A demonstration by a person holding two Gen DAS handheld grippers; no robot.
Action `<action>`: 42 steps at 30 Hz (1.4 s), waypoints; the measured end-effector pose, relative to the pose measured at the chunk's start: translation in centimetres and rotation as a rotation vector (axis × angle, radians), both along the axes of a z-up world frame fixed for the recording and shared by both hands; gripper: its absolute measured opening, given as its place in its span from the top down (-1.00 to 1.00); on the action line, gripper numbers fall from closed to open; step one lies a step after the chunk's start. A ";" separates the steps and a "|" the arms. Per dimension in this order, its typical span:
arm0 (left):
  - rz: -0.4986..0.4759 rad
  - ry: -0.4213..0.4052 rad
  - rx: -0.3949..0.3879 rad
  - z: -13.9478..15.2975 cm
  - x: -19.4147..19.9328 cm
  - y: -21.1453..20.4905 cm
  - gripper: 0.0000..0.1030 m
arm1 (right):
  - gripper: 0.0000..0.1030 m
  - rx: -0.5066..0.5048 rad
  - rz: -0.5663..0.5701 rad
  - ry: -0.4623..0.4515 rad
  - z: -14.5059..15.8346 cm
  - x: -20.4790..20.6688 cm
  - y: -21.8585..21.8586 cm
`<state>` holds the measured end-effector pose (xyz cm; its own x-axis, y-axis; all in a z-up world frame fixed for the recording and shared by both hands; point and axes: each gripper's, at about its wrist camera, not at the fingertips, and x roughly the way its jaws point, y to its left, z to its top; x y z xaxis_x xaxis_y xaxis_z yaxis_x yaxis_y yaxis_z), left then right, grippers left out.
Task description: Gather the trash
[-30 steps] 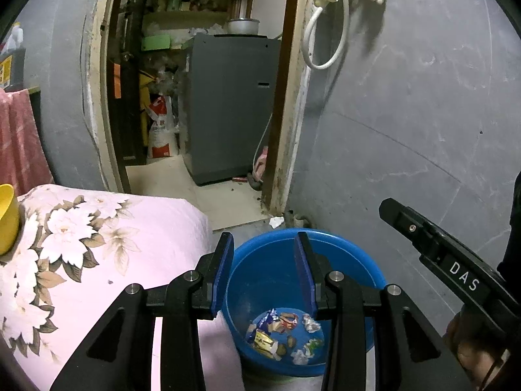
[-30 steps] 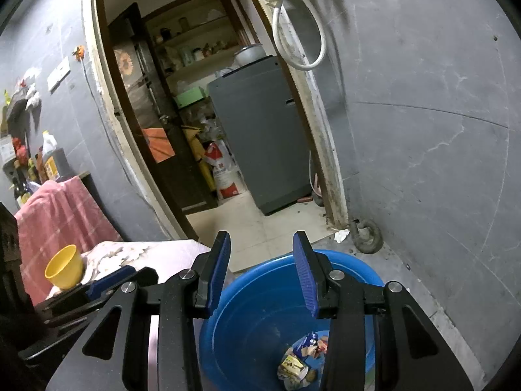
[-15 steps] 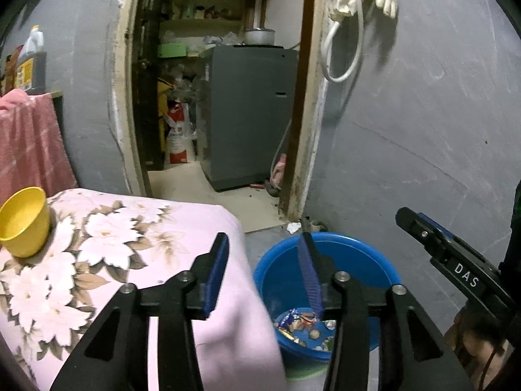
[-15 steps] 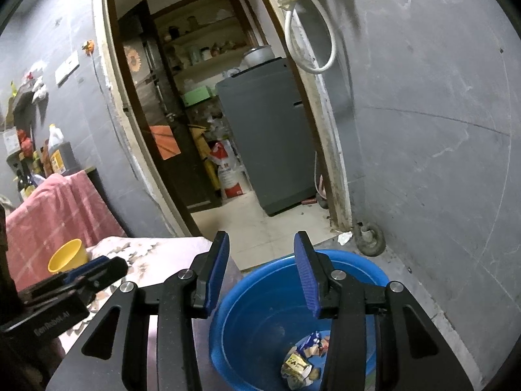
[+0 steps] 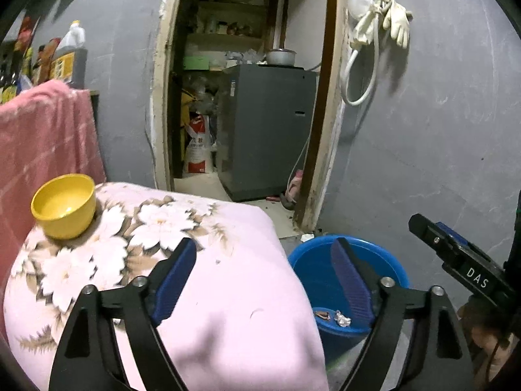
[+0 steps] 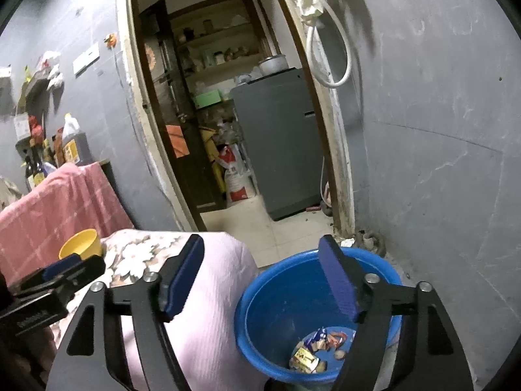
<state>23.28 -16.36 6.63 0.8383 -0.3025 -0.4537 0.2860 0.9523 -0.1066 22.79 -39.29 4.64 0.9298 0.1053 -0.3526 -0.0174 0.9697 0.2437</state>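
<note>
**Both pairs of fingers spread wide and empty above cloth and basin**

Fingers of the left gripper [image 5: 262,277] stand far apart with nothing between them, low in the left wrist frame; one blue pad sits over the pink floral cloth-covered counter [image 5: 182,228], the other over the round blue plastic basin [image 5: 384,262]. Fingers of the right gripper [image 6: 262,278] are likewise wide open and hold nothing, framing the same cloth edge and the basin in the lower half of the right wrist frame.

Crumpled snack wrappers [image 6: 320,347] lie at the bottom of the basin, which stands on the floor just beside the counter, lower right of centre. A small yellow plastic bowl [image 5: 63,207] rests upright on the cloth at left. Behind, through the doorway in the upper centre, stands a grey metal cabinet [image 5: 267,130]. White rubber gloves [image 5: 395,19] hang on the grey wall, upper right.
</note>
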 end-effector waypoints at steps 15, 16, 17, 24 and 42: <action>0.169 -0.097 -0.044 -0.2 -9.1 7.4 -0.88 | -1.00 -0.030 0.060 -0.157 0.1 -8.6 5.6; 0.179 -0.109 -0.040 -0.3 -9.9 7.8 -0.89 | -1.00 -0.028 0.065 -0.168 0.1 -9.2 5.9; 0.190 -0.119 -0.038 -0.3 -10.6 8.1 -0.91 | -1.00 -0.027 0.069 -0.176 0.1 -9.7 6.2; 0.263 -0.196 -0.012 -0.8 -14.7 10.3 -0.96 | -1.00 -0.055 0.094 -0.233 -0.2 -13.3 8.3; 0.324 -0.219 0.010 -3.8 -20.6 13.5 -0.96 | -1.00 -0.136 0.116 -0.287 -2.2 -19.2 12.2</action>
